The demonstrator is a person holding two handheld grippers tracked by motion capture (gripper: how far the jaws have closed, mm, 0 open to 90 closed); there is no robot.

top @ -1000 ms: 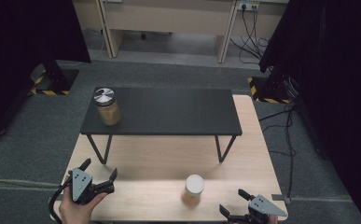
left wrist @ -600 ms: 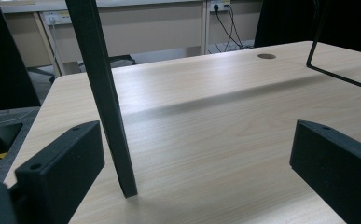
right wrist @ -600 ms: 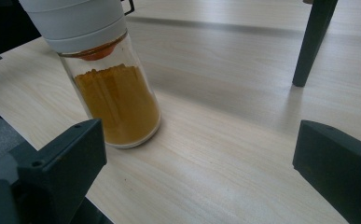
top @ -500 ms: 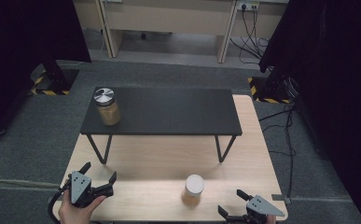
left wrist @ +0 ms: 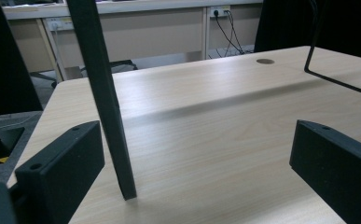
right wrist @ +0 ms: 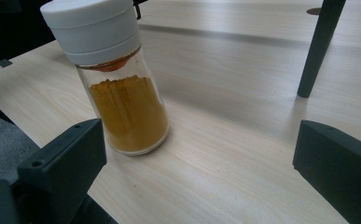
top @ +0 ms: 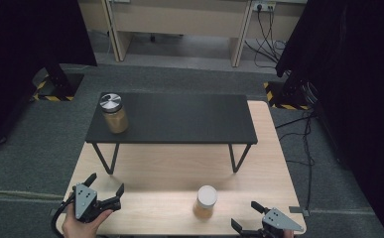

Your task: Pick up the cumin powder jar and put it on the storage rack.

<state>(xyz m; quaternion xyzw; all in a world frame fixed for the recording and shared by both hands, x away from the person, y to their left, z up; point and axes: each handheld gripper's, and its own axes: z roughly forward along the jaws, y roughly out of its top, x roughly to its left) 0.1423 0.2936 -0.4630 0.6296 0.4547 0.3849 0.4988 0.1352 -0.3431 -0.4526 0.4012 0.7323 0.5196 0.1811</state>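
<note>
A glass jar of orange powder with a white lid [top: 205,202] [right wrist: 122,88] stands upright on the wooden table [top: 169,168] near its front edge. My right gripper [top: 245,215] [right wrist: 199,140] is open just right of it, with the jar ahead of its left jaw and not touched. My left gripper [top: 106,183] [left wrist: 194,144] is open at the front left corner, held in a hand. It faces a black leg [left wrist: 106,93] of the low black shelf [top: 179,119]. A second jar with a silver lid [top: 113,113] stands on the shelf's left end.
The black shelf stands on thin legs [top: 234,158] over the far half of the wooden table. One leg [right wrist: 315,46] rises to the right beyond the white-lidded jar. Dark curtains flank the table, and cables [top: 303,124] run along the floor at right.
Both grippers have drifted slightly toward the table's near edge and stay open. Neither jar has moved.
</note>
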